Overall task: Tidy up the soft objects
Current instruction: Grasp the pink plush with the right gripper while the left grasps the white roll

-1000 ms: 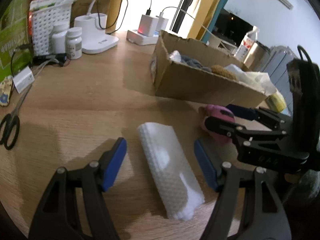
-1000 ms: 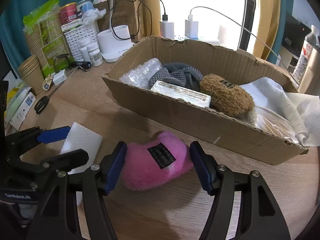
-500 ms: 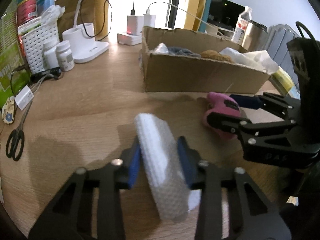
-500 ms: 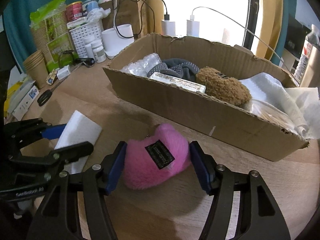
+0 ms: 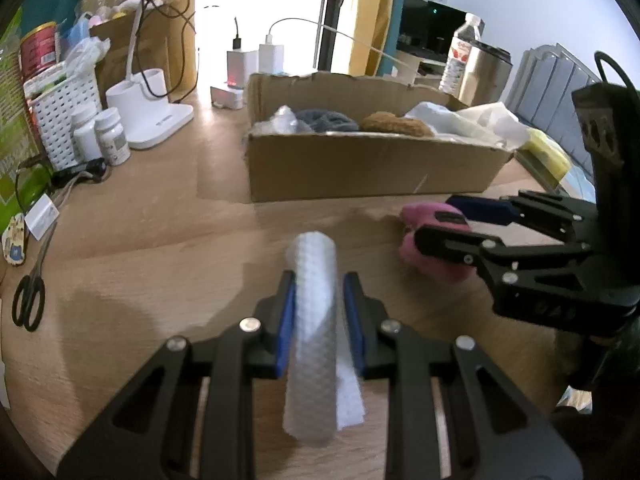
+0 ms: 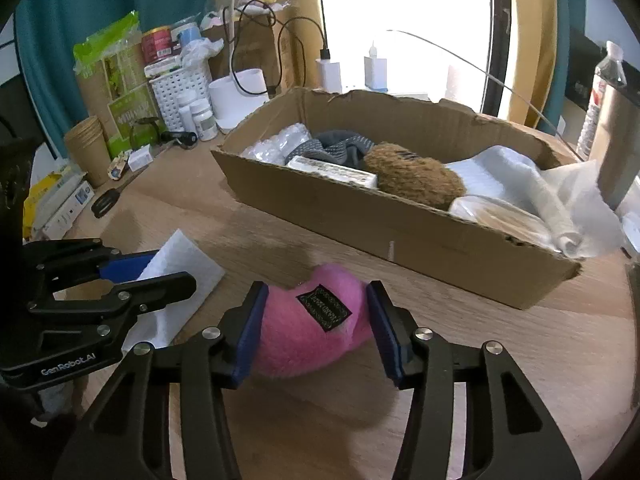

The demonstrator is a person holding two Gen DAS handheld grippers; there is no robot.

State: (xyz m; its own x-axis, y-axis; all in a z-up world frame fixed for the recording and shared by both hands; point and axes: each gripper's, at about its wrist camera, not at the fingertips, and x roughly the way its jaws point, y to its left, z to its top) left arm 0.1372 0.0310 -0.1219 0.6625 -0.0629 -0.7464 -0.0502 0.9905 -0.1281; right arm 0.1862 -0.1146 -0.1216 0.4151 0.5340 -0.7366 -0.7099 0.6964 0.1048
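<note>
Two grippers, both just closing: the left gripper point(image 5: 319, 312) pinches the white foam sheet point(image 5: 316, 336) upright between its blue pads, while the right gripper point(image 6: 314, 330) squeezes the pink plush point(image 6: 308, 328) on the table point(image 6: 500, 360), near the cardboard box point(image 6: 400, 232).

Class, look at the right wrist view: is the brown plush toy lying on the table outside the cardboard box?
No. The brown plush toy lies inside the cardboard box, beside the grey fabric.
</note>
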